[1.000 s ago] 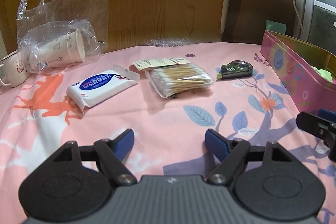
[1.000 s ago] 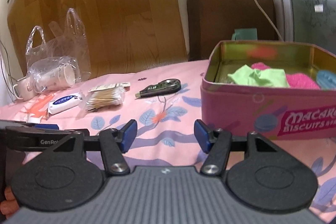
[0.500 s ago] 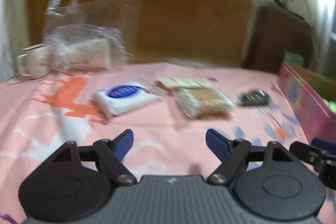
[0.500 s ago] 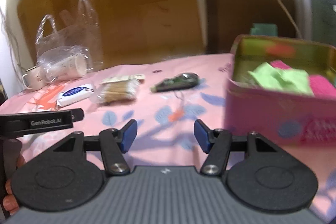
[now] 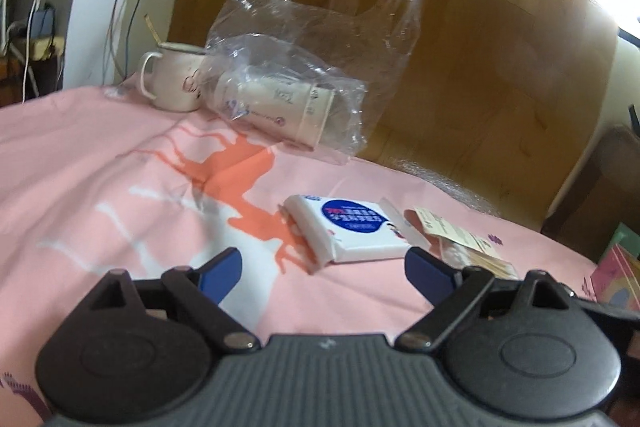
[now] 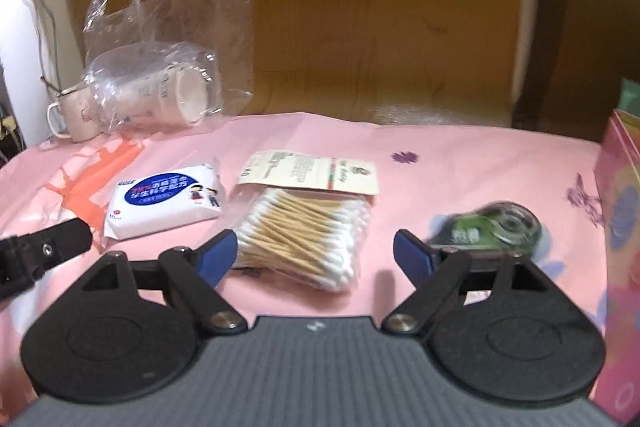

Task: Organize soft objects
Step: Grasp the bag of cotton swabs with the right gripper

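One tissue pack (image 6: 166, 201) and one bag of cotton swabs (image 6: 306, 237) are seen side by side on the tabletop (image 6: 460, 171) — a plastic bag (image 6: 160, 87) holding paper cups (image 6: 176, 99) is placed far left. Left gripper (image 5: 322, 267) and right gripper (image 6: 314, 253) are spread wide, nothing held.

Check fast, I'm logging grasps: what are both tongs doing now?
Left tongs: open, holding nothing.
Right tongs: open, holding nothing.

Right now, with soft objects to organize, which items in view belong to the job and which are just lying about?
Belong to the job:
wipes pack
cotton swab bag
pink tin
left gripper and right gripper, both open

Just lying about:
correction tape
mug
plastic bag of paper cups
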`<action>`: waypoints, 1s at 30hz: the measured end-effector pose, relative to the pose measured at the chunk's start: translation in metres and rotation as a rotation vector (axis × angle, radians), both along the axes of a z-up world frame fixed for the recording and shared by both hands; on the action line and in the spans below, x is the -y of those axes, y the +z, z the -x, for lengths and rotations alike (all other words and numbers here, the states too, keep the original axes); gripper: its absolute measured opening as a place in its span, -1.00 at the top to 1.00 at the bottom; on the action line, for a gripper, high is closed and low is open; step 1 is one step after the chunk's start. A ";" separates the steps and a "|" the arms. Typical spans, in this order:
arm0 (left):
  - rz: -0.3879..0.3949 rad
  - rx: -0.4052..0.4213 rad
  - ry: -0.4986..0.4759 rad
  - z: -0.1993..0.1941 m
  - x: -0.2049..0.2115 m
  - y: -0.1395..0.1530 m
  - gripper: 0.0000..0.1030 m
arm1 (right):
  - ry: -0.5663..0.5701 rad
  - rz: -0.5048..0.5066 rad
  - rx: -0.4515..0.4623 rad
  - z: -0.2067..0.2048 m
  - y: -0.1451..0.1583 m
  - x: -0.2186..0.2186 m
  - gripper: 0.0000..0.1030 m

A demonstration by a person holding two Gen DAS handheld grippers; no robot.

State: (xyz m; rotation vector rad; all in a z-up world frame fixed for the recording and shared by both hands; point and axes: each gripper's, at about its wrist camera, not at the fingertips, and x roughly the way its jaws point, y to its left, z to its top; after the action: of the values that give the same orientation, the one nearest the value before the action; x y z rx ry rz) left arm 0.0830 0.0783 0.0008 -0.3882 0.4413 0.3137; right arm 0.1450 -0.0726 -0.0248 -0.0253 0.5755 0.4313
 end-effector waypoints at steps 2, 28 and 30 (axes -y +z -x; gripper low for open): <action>-0.022 0.004 -0.011 0.001 0.004 0.001 -0.82 | 0.016 0.035 -0.034 -0.001 -0.005 -0.003 0.09; -0.004 -0.013 -0.098 -0.003 0.009 0.000 -0.87 | 0.019 -0.010 0.019 0.160 -0.005 0.072 0.59; -0.005 -0.016 -0.138 -0.004 0.012 0.000 -0.87 | -0.010 0.011 0.039 0.173 -0.008 0.078 0.59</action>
State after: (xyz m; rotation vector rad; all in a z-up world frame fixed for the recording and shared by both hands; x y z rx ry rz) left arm 0.0866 0.0664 0.0006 -0.3482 0.4808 0.1836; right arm -0.0285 -0.1509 -0.0332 -0.0412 0.5390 0.4172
